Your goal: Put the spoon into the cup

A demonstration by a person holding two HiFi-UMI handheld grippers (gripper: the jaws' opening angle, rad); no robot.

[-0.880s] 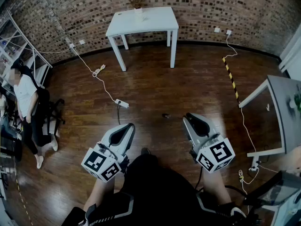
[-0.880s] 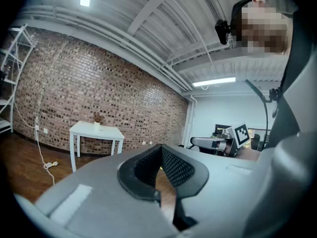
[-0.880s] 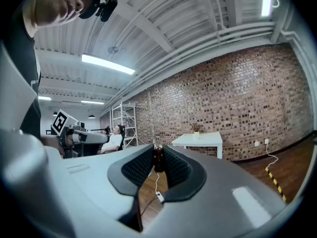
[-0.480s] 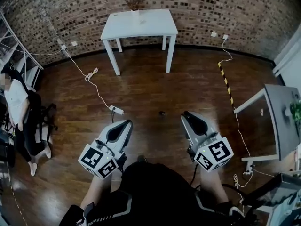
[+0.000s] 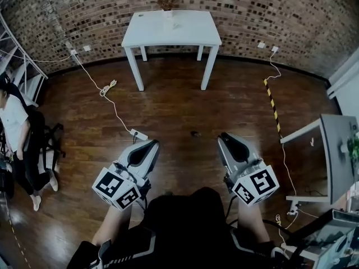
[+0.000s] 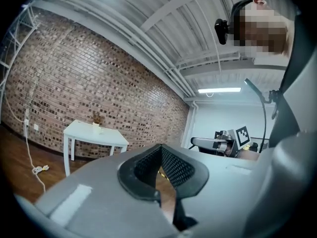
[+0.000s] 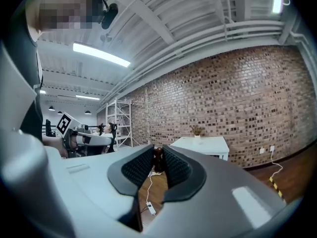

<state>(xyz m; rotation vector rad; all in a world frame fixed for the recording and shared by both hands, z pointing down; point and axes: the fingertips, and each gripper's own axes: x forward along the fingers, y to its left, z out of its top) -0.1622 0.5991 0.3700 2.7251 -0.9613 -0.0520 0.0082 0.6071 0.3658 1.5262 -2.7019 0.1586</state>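
I see no spoon and no cup that I can make out. A white table (image 5: 190,31) stands far ahead against the brick wall, also in the left gripper view (image 6: 94,133) and the right gripper view (image 7: 203,144). On it are a small plant (image 5: 166,1) and a small white thing (image 5: 168,15), too small to identify. My left gripper (image 5: 150,143) (image 6: 159,148) is held level over the wooden floor, its tips together and nothing in it. My right gripper (image 5: 223,136) (image 7: 157,150) is level beside it, a narrow gap between its pads, empty.
A power strip (image 5: 139,134) with a white cable lies on the floor ahead of the left gripper. A small dark thing (image 5: 194,133) lies between the grippers. A person (image 5: 17,133) stands at the left by a shelf (image 5: 17,60). A grey table (image 5: 336,150) is at the right, yellow-black tape (image 5: 273,100) beyond it.
Both grippers keep the same pose in front of me. The head view has shifted a little, and the person at the left now stands nearer the picture's left edge.
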